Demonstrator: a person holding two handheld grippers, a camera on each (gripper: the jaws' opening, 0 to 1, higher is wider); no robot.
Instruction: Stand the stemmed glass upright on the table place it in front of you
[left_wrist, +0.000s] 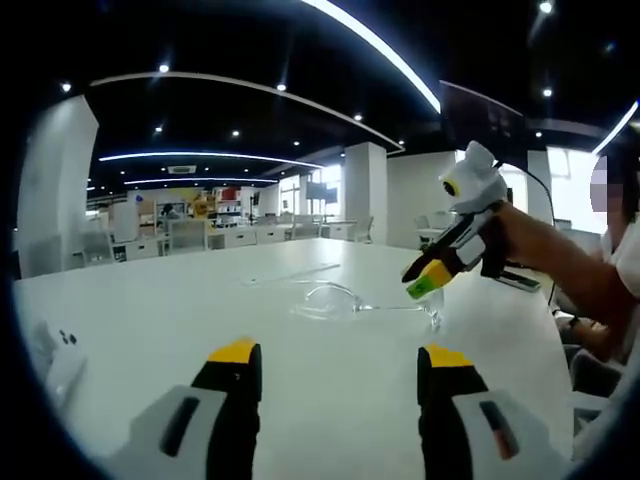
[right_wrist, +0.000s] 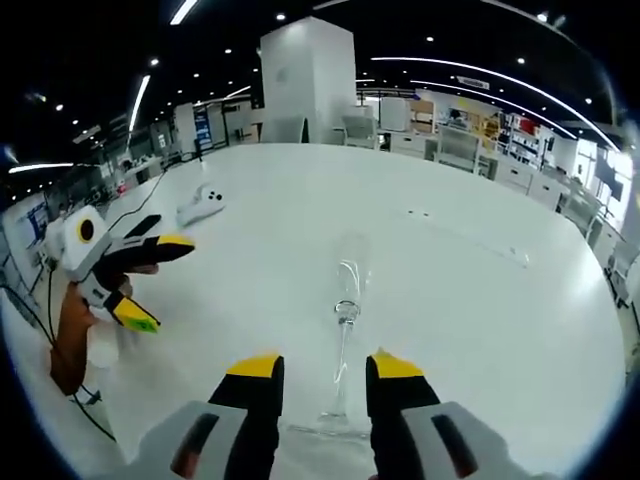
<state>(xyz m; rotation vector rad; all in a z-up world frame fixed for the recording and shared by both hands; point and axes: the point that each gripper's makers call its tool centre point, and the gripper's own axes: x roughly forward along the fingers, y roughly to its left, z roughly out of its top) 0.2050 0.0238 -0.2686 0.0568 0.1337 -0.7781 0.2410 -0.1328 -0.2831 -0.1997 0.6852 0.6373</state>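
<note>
A clear stemmed glass (left_wrist: 335, 298) lies on its side on the white table (left_wrist: 200, 300), its foot toward the right. In the right gripper view the glass (right_wrist: 348, 275) points away from me, and its thin stem runs down between my jaws to the foot near the bottom. My right gripper (right_wrist: 325, 368) is open, with a jaw on each side of the stem and a gap to it. Held by a hand, that same right gripper (left_wrist: 430, 278) hangs over the foot end. My left gripper (left_wrist: 340, 352) stands wide open, short of the glass; the left gripper (right_wrist: 158, 282) holds nothing.
A small white device (right_wrist: 205, 205) lies on the table beyond the left gripper, and the white device (left_wrist: 55, 350) is at my far left. A dark cable (right_wrist: 70, 400) runs along the table edge. A person's arm (left_wrist: 560, 260) is at the right. Desks and chairs stand behind.
</note>
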